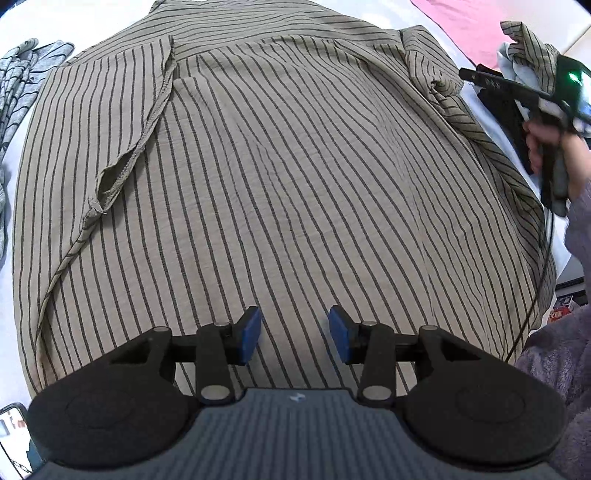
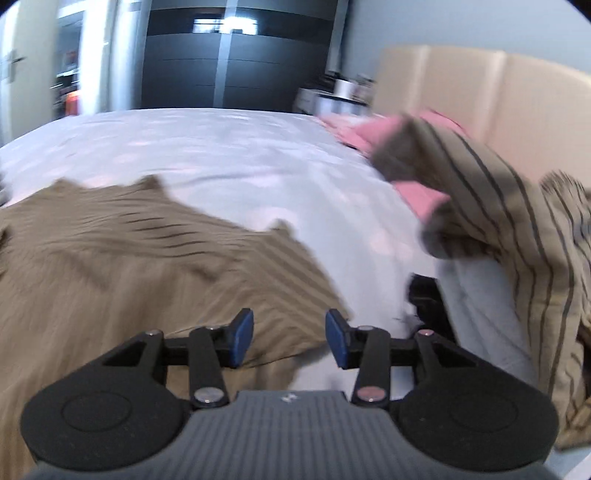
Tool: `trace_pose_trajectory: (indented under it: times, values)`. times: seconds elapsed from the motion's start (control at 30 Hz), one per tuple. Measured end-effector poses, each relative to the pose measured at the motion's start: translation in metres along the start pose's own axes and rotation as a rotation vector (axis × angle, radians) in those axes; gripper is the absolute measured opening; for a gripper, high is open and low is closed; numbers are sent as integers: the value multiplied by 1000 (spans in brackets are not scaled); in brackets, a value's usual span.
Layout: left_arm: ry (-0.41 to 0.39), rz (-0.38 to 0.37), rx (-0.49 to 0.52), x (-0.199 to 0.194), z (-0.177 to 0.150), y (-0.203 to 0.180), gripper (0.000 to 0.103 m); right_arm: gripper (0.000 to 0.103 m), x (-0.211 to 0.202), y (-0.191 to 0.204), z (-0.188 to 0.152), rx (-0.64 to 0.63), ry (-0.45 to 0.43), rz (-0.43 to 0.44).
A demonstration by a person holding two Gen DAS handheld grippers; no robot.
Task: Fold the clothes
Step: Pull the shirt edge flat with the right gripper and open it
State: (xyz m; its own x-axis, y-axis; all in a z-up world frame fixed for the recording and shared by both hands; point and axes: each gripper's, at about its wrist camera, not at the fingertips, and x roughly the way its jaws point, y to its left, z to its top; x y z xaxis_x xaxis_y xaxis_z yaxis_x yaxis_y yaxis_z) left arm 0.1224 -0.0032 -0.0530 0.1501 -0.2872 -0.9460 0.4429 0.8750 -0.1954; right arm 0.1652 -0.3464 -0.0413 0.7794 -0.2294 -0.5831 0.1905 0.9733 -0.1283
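Nearest in the left wrist view, the left gripper [image 1: 294, 334] hangs over the near part of the striped shirt [image 1: 280, 177] with its blue pads [image 1: 249, 336] set wide apart and nothing between them. The shirt, tan with thin dark stripes, lies spread flat over the white bed cover [image 1: 110, 22] and fills most of that picture; one sleeve [image 1: 122, 155] is folded inward on the left side, and the other side bunches up at the upper right. Only this view shows the grey patterned garment [image 1: 18, 85] lying at the left edge just beside the shirt, a phone [image 1: 13, 439] in the near left corner, and the person's hand [image 1: 546, 144] in a fuzzy purple sleeve [image 1: 569, 354] holding the right tool at the right edge.

In the right wrist view, blurred by motion, the right gripper [image 2: 289, 339] is likewise spread wide and holds nothing, poised over the shirt's edge [image 2: 147, 258] where tan cloth meets white cover [image 2: 221, 147]. This view alone shows a heap of clothes [image 2: 517, 258] to the right with more striped cloth on top, a pink cloth [image 2: 373, 131] behind it, a beige padded headboard [image 2: 480, 92] beyond, and a dark wardrobe [image 2: 236, 62] at the far wall
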Motion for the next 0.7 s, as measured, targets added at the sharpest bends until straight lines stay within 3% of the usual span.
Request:
trace_pose_trajectory:
  times: [0.2,0.3,0.37,0.4,0.43,0.63,0.7]
  values:
    - [25,14,5,6,-2,1,39,64,50,-23,2,206,52,-50]
    - [36,14,10,9,-2,2,39,63,66,-30,2,310,68,-32]
    - [42,18,16,11,-2,2,39,50,75,-32,2,359,72,-15]
    - [43,22,18,11,-2,3,39,18,76,-32,2,362,65,-23]
    - [43,24,18,11,-2,4,39,7,77,-32,3,365,58,-31]
    - [39,18,15,11,-5,7,39,6,30,9,32,135,-205,-57]
    - [35,16,15,10,-4,7,39,6,16,27,49,74,-258,-4]
